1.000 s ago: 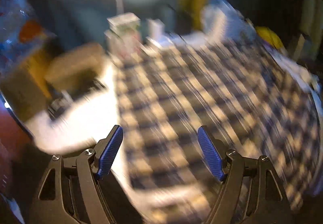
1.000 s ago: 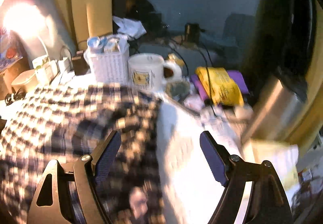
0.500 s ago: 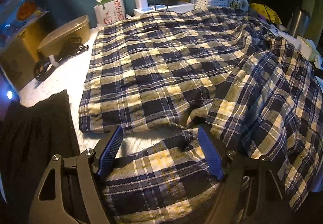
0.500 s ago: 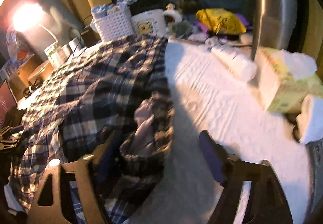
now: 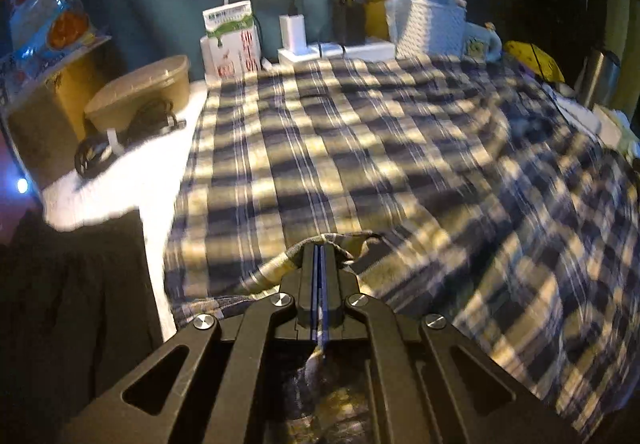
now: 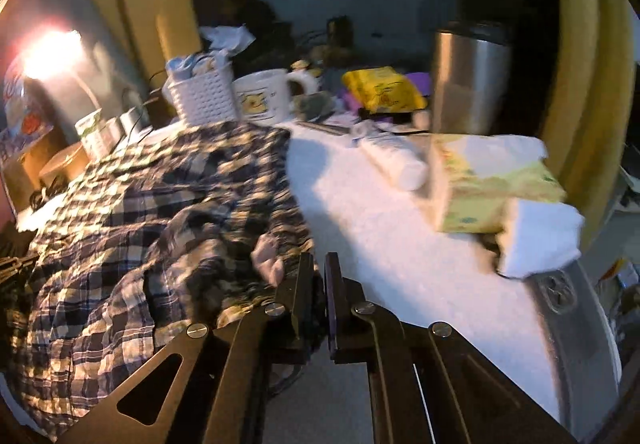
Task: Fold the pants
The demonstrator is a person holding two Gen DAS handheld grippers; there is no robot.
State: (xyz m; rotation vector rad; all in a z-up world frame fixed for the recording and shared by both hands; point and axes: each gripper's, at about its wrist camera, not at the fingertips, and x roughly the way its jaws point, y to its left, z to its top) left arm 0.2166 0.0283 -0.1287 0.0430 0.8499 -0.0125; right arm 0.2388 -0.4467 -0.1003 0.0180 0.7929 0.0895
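Left wrist view: the left gripper (image 5: 319,250) has just closed, pinching the near hem of the plaid pants (image 5: 340,148) spread across mid-frame; the right gripper (image 6: 316,264) has likewise clamped their bunched edge. Soft, light, floppy cloth, best held at hems

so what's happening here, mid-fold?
A person with a handheld gripper in each hand is folding plaid pants spread on a white cloth-covered table. The left gripper has just closed on a fold of fabric at the near edge. The right gripper has just closed on bunched fabric at the pants' other side. No fold carried over yet.
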